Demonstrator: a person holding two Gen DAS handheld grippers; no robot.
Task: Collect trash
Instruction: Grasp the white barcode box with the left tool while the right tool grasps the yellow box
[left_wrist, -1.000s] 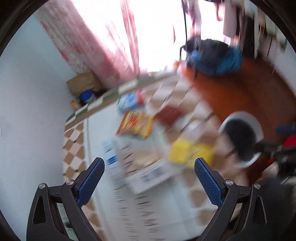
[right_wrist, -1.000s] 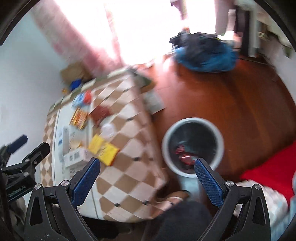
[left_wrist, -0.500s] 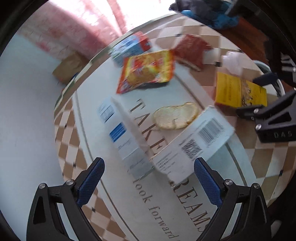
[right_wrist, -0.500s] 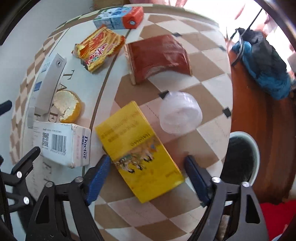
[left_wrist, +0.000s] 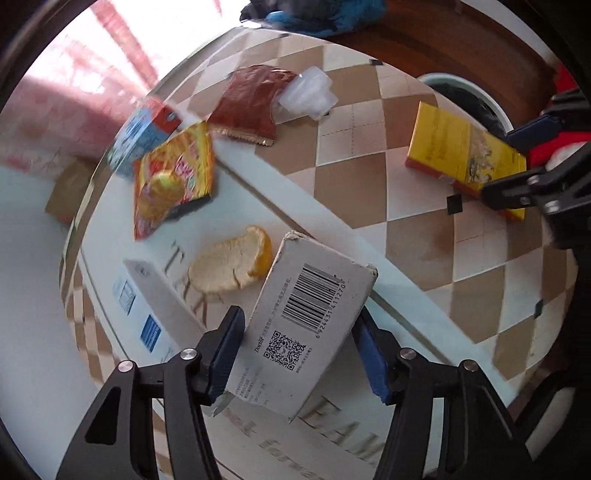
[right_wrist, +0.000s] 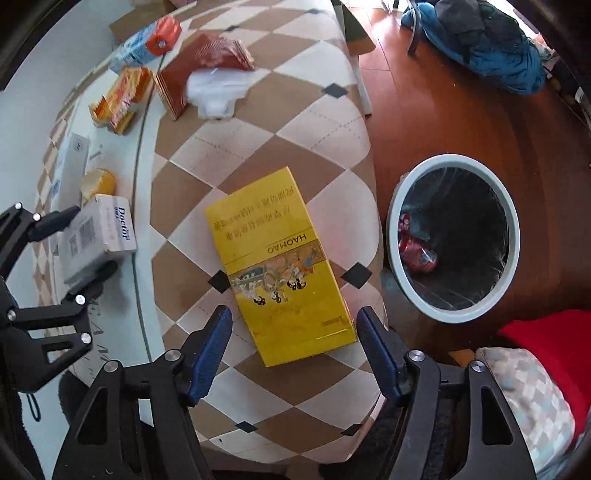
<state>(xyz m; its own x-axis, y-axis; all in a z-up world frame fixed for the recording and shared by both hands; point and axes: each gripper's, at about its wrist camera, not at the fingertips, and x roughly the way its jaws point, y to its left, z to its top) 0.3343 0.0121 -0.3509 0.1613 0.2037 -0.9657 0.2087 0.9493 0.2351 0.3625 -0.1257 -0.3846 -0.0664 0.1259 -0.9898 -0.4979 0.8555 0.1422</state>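
Note:
My left gripper (left_wrist: 299, 343) has its blue pads against both sides of a white barcode box (left_wrist: 306, 321), tilted up off the table; it also shows in the right wrist view (right_wrist: 98, 236). My right gripper (right_wrist: 293, 343) is open, its fingers either side of the near end of a yellow box (right_wrist: 277, 266), without touching it. The yellow box also shows in the left wrist view (left_wrist: 461, 155). A bin (right_wrist: 454, 236) with red trash inside stands on the floor right of the table.
On the checkered table (right_wrist: 258, 140) lie an orange peel (left_wrist: 229, 262), a long white-blue box (left_wrist: 155, 306), a yellow-red snack bag (left_wrist: 173, 177), a brown wrapper (left_wrist: 251, 103), a clear plastic cup (left_wrist: 306, 96) and a blue-red carton (left_wrist: 144, 133). A blue bag (right_wrist: 480, 44) lies on the floor.
Both grippers have dropped close to the table. The left has closed on the white barcode box and tipped it up. The right has narrowed around the yellow box.

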